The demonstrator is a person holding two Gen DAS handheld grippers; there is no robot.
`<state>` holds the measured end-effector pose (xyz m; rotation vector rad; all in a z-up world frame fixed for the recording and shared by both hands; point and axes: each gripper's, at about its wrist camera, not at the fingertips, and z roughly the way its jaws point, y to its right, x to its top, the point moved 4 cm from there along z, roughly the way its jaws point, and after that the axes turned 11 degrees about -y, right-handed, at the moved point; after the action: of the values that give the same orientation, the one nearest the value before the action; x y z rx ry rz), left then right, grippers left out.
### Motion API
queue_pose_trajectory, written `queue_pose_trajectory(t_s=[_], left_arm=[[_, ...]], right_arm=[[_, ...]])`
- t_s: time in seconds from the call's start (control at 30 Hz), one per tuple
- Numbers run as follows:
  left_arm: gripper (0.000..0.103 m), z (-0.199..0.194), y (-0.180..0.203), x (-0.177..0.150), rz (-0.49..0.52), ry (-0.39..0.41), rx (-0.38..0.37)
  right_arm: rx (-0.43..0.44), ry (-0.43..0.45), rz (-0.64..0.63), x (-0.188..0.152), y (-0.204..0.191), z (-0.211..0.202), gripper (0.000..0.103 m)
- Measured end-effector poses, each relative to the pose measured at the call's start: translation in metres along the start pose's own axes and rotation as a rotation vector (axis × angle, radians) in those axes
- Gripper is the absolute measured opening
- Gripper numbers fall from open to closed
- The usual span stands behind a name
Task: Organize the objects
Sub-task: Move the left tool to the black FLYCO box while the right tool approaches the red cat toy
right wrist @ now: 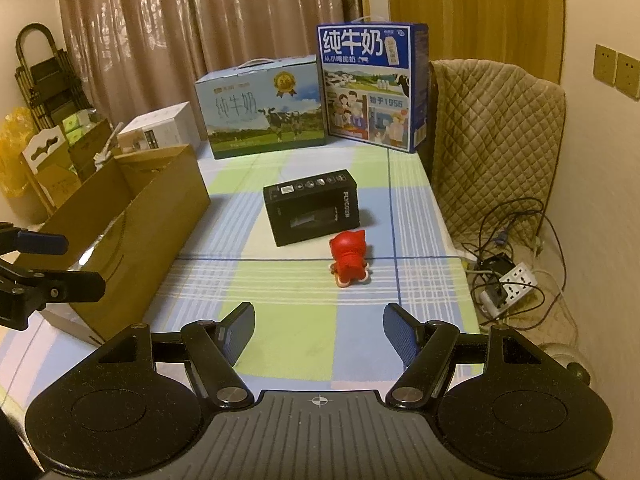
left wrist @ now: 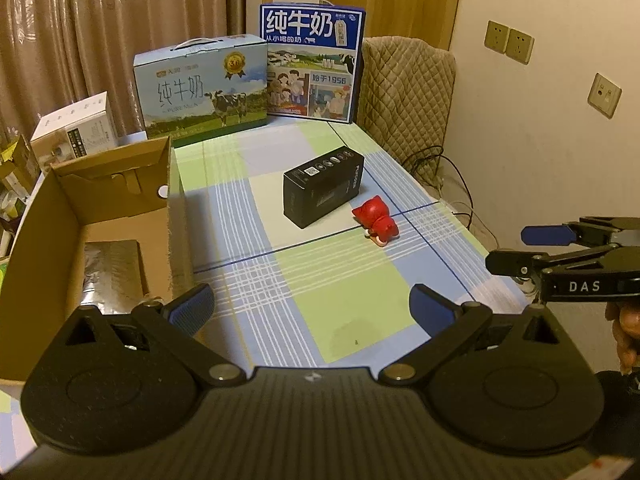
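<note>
Landmark: carton (left wrist: 120,216), open-topped, on the table's (left wrist: 340,300) left side. It already holds something flat and dark on its floor; I can't tell what.

Largest to smallest:
- Two milk cases (left wrist: 200,84) (left wrist: 312,64) stand upright behind the carton at the table's far edge, side by side and near each other.
- Black box (right wrist: 312,212) lies to the right of the carton, apart from it, long side down.
- Red toy (right wrist: 350,260) lies tipped over just right of the black box's near corner, close to it; I can't tell if they touch.

Risks, judged from this layout:
- The toy is rounded and already on its side. An off-centre pinch would likely squirt it out, or roll it toward the table's right edge, where cables and a power strip (right wrist: 508,284) sit below.
- A reach for the toy may clip the black box, since the gap is small.
- The carton wall (left wrist: 172,216) is tall. A low carry would catch its rim and shove the carton.
- Both grippers converge on the same patch, so collision is possible if both go in together.

Claws:
- Left gripper (left wrist: 312,304): spread wide, empty, touching nothing, above the table just right of the carton.
- Right gripper (right wrist: 318,330): spread wide too, empty, aimed at the toy, well short of it.
</note>
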<state>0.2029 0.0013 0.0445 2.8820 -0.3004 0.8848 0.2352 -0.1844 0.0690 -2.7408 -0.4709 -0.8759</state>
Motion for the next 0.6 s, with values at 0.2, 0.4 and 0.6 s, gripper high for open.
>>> queue_pose_trajectory(t_s=[0.2, 0.4, 0.6], left_arm=[[0.102, 0.014, -0.002, 0.007, 0.013, -0.01, -0.001], [0.102, 0.03, -0.004, 0.023, 0.051, -0.024, -0.012], [0.102, 0.051, -0.01, 0.048, 0.094, -0.026, -0.011]], right_arm=[[-0.014, -0.004, -0.003, 0.009, 0.007, 0.016, 0.068], [-0.028, -0.01, -0.018, 0.026, 0.015, 0.042, 0.068], [-0.016, 0.007, 0.028, 0.047, 0.024, 0.074, 0.068]])
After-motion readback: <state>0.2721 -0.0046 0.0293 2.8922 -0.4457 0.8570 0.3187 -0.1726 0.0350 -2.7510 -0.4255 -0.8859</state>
